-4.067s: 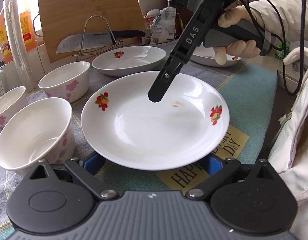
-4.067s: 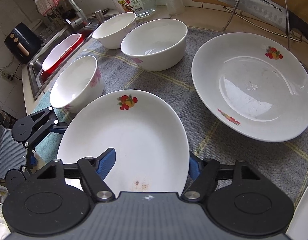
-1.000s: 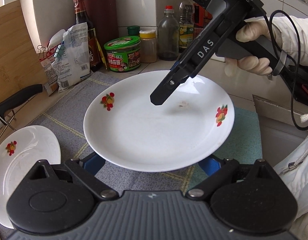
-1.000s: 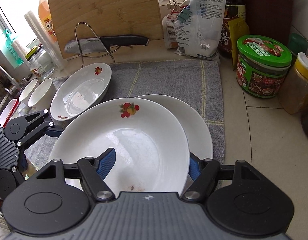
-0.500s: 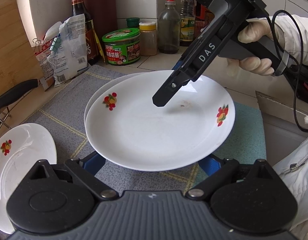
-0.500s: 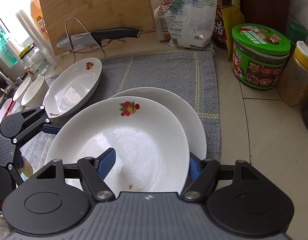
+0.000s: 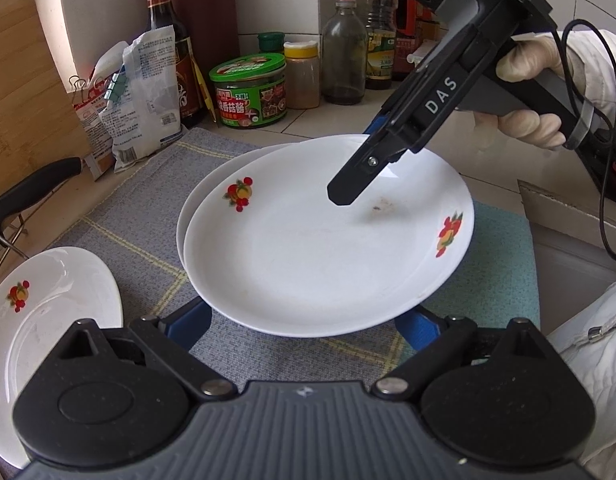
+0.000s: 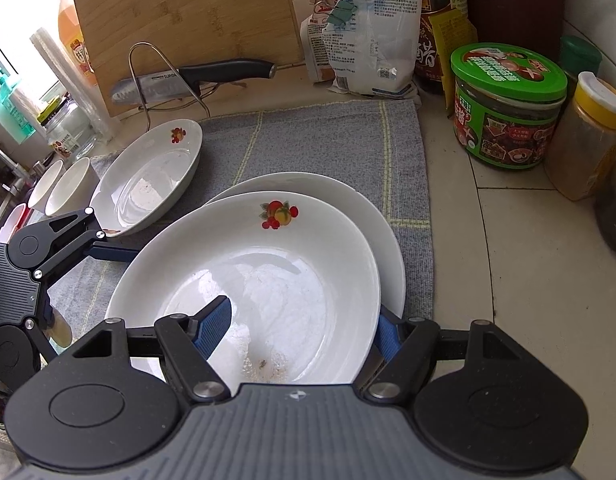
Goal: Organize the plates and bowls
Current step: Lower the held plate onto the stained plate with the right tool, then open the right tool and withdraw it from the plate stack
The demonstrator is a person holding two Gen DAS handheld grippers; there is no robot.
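Observation:
A white plate with fruit prints (image 7: pixel 308 248) (image 8: pixel 275 280) hangs low over a second white plate (image 7: pixel 211 184) (image 8: pixel 348 196) on the grey mat. My right gripper (image 8: pixel 303 328) is shut on the upper plate's rim, one finger (image 7: pixel 348 188) inside it and one beneath. My left gripper (image 7: pixel 303 320) has its blue fingers under the plate's near edge, jaws spread wide. A third plate (image 7: pixel 47 308) (image 8: pixel 147 176) lies to the left. Two white bowls (image 8: pixel 59 184) stand beyond it.
A green-lidded jar (image 8: pixel 504 104), a yellow-capped jar (image 8: pixel 588 136), bottles (image 7: pixel 344 48) and a bag (image 8: pixel 368 28) line the back wall. A knife (image 8: pixel 187 76) rests on a wire stand before a cutting board (image 8: pixel 187 16). A teal mat (image 7: pixel 496 264) lies at the counter edge.
Both grippers have carried the plate from beside the bowls to the right. It has come down lower over the second plate in the last second.

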